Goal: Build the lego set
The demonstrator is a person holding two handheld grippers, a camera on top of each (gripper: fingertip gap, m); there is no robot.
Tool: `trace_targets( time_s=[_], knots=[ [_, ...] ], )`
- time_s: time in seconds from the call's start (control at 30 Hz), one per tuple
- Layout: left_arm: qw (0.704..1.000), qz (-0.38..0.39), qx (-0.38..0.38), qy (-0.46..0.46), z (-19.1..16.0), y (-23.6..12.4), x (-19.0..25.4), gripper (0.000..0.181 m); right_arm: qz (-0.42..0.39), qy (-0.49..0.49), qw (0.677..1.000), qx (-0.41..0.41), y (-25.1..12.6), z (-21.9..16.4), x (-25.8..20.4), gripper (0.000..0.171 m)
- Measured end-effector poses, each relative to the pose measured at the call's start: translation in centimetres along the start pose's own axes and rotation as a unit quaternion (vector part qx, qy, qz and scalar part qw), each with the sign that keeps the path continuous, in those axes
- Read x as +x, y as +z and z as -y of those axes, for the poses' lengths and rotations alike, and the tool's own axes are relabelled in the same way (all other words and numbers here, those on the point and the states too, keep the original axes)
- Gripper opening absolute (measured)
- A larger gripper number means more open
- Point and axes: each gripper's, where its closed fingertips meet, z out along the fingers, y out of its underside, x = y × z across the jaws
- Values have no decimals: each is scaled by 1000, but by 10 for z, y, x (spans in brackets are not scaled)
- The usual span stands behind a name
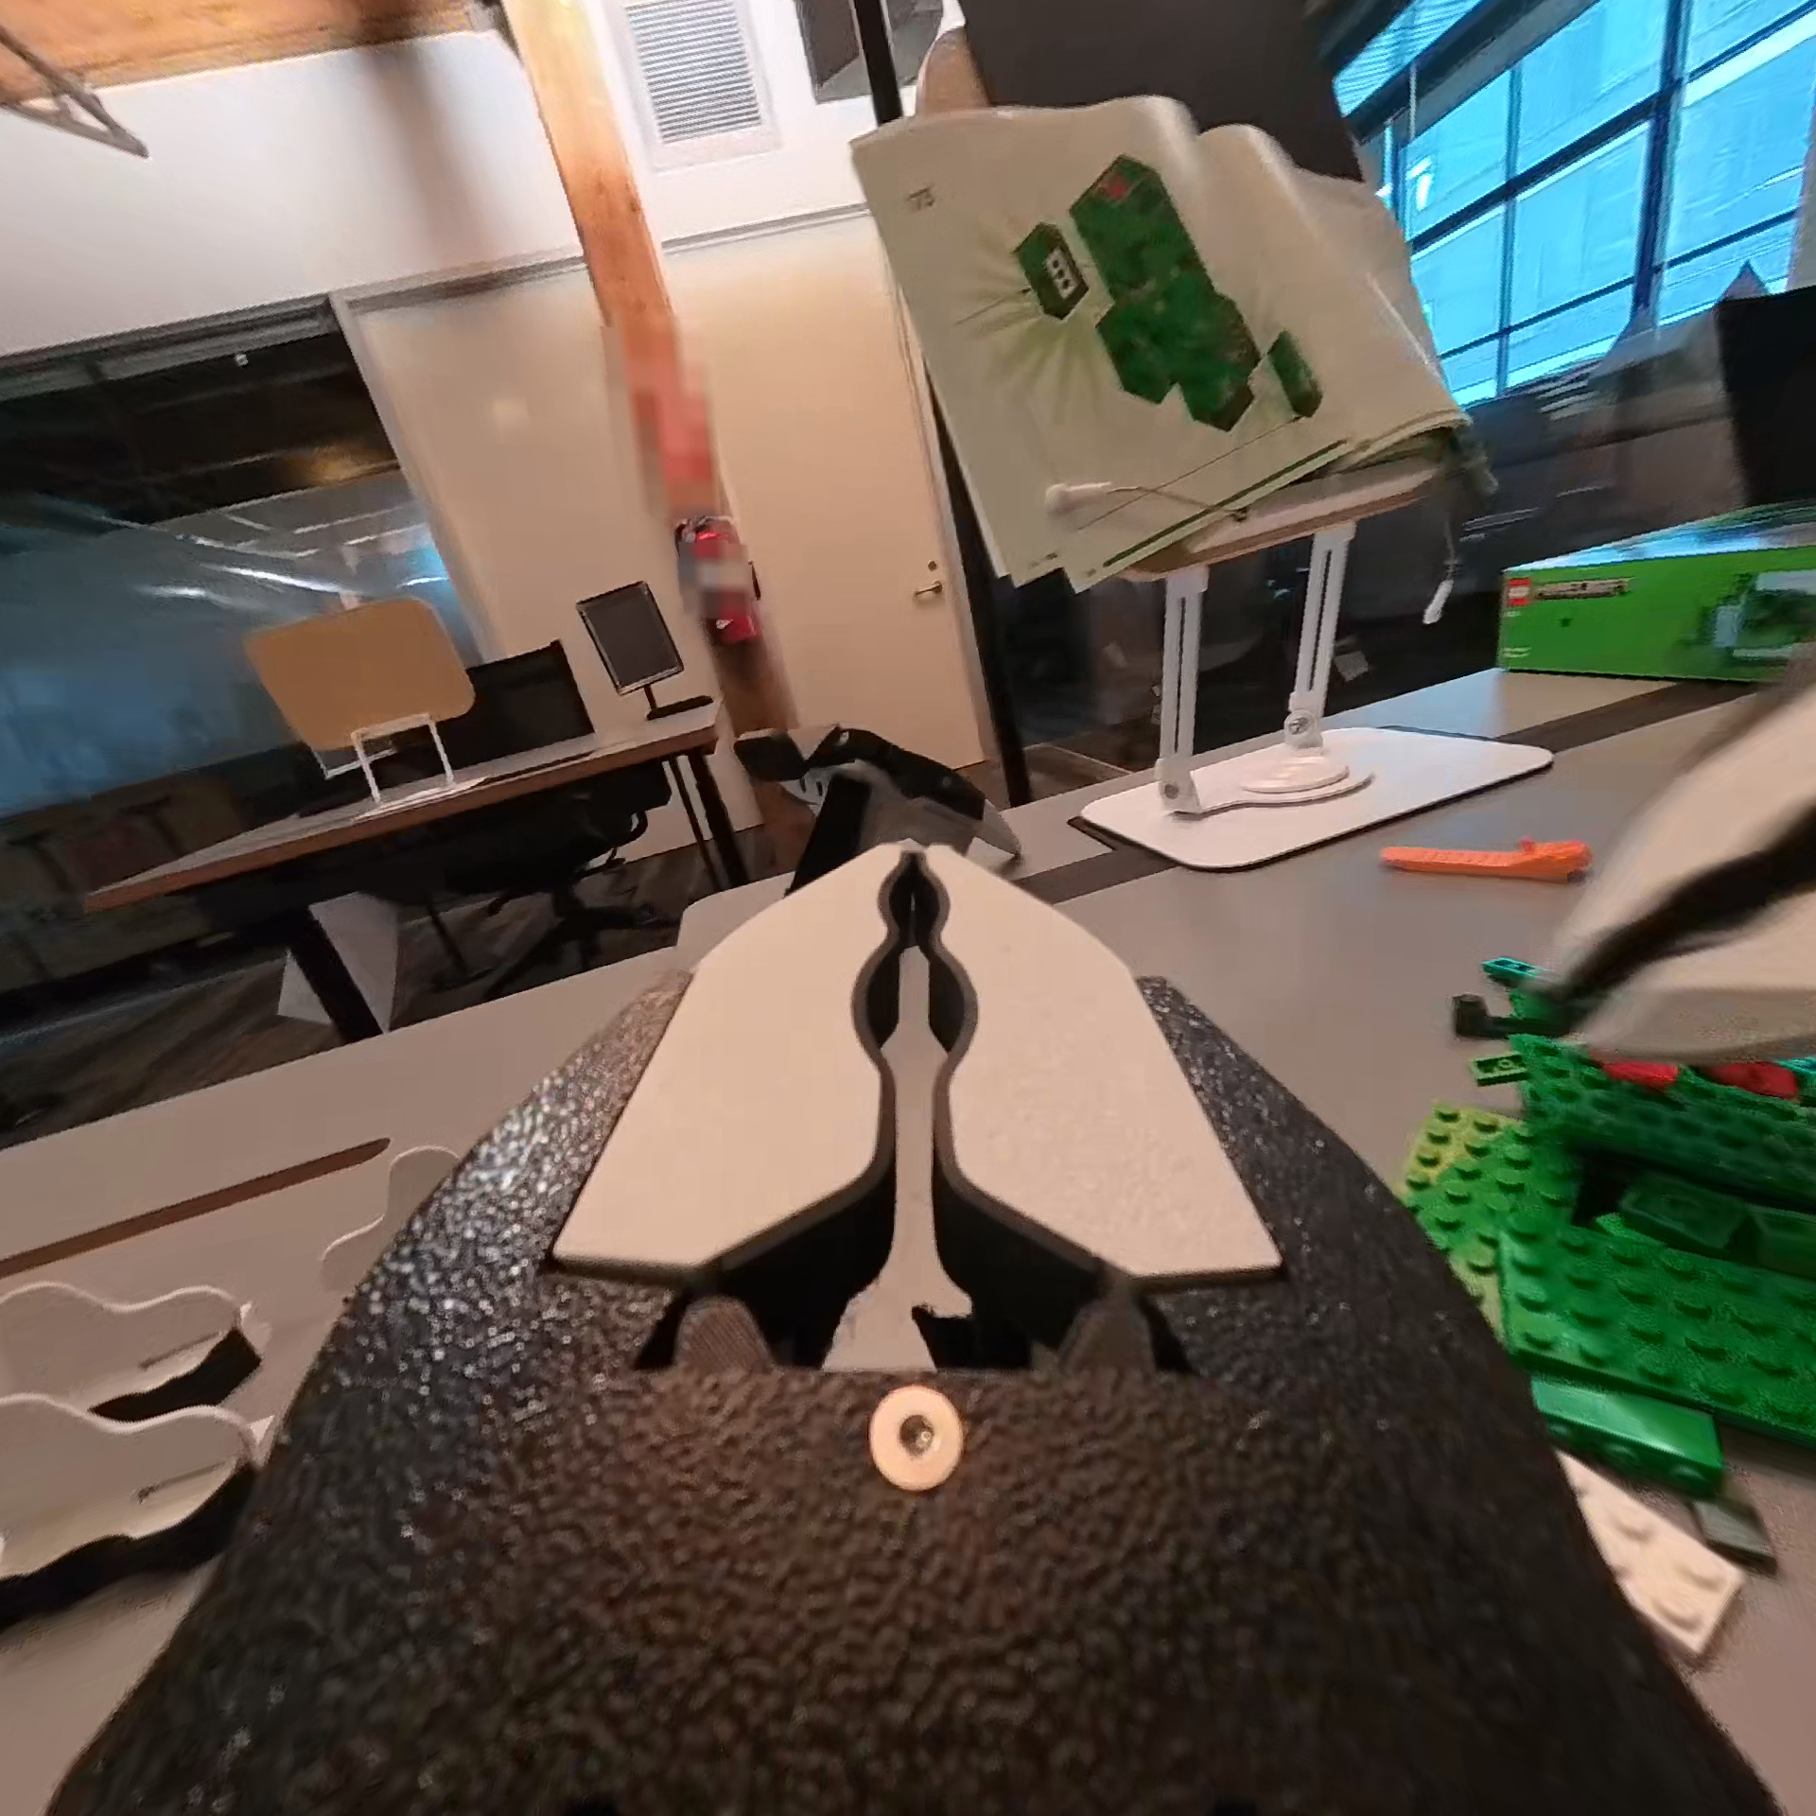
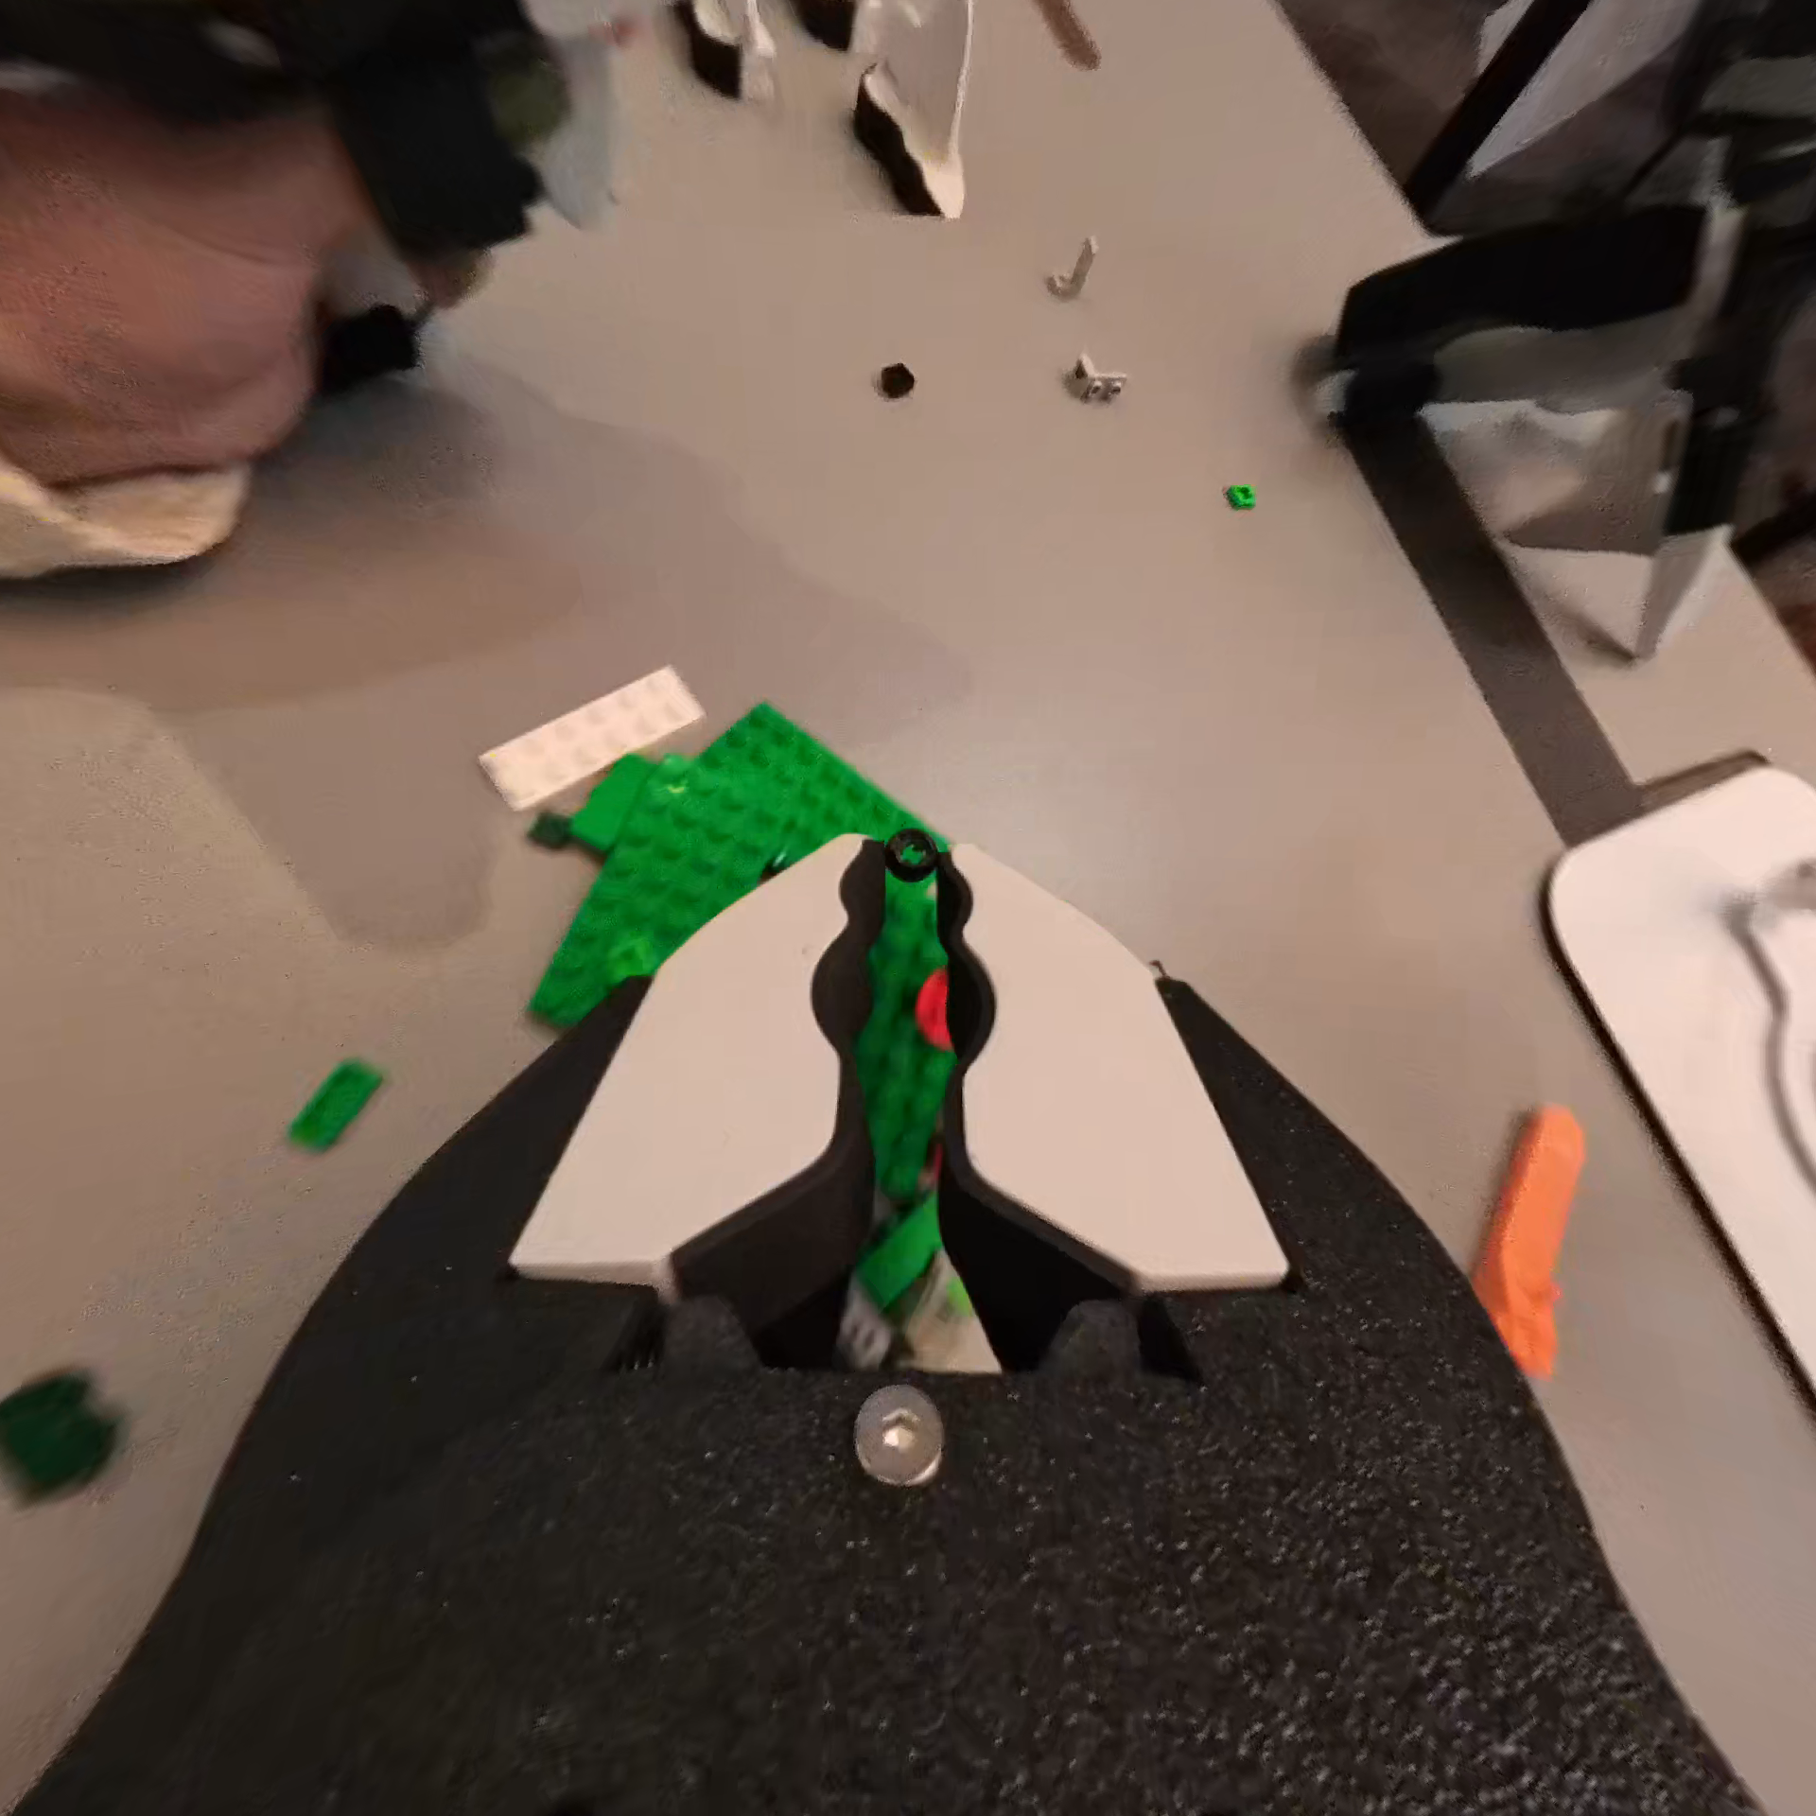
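Build: stacked green plates (image 2: 727,835) with red pieces, partly assembled on the tabletop (image 2: 1081,639).
Right gripper (image 2: 912,853): jaws pinch a small dark round stud over the build.
Left gripper (image 1: 914,870): jaws closed, empty, beside the build.
Left: loose pieces around the build.

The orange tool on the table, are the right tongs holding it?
No. The orange tool lies loose on the table, off to the side of the right tongs, which pinch a small dark round piece at their tips.
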Motion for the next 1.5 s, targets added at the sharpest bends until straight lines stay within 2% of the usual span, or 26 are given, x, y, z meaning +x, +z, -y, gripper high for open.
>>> trace_targets(
  time_s=[0.1, 0.2, 0.37, 0.47, 0.53, 0.63, 0.77, 0.83, 0.9, 1.0, 1.1, 1.2, 1.23, 1.33, 1.5],
  knots=[
    [1000, -4, -9, -3, -4, 2, 1, 0, 18, -18, 999, -30, 31, 5, 8, 10],
    [1000, -9, -16, -3, -6, 4, 3, 0, 11, -36, 998, -49, 49, 8, 20, 10],
    [999, -18, -25, -8, -9, 5, 5, 0, 44, -13, 995, -83, 71, 8, 29, 10],
    [999, -28, -30, -5, -11, 5, 9, 0, 51, 18, 996, -67, 67, 15, 32, 25],
    [999, -37, -32, 1, -11, 5, 14, 0, 30, 33, 999, -28, 47, 25, 38, 31],
    [997, -62, -31, 34, -8, 5, 28, 0, -32, 36, 999, 26, -6, 24, 48, 42],
    [990, -98, -25, 102, -4, 2, 56, 0, -136, 44, 989, 48, -95, -25, 54, 42],
    [984, -128, -14, 122, 1, -1, 74, 0, -135, 34, 988, 61, -129, -55, 38, 45],
    [976, -163, -4, 142, 5, -7, 94, 0, -119, 18, 990, 69, -157, -88, 18, 51],
    [959, -231, 22, 162, 14, -21, 130, 0, -67, 9, 995, 79, -186, -130, -15, 46],
    [941, -306, 31, 144, 26, -40, 173, 0, -1, -12, 995, 101, -204, -151, -46, 24],
    [908, -407, 20, 94, 48, -76, 233, 0, 72, -27, 993, 95, -209, -164, -69, 5],
    [895, -439, 8, 82, 54, -89, 255, 0, 101, -31, 991, 88, -210, -168, -76, 0],
    [864, -495, -63, 65, 59, -122, 315, 0, 164, -51, 983, 69, -210, -176, -80, 0],
    [841, -516, -162, 9, 52, -131, 381, 0, 261, -73, 961, 49, -205, -186, -56, 0]
  ],
)
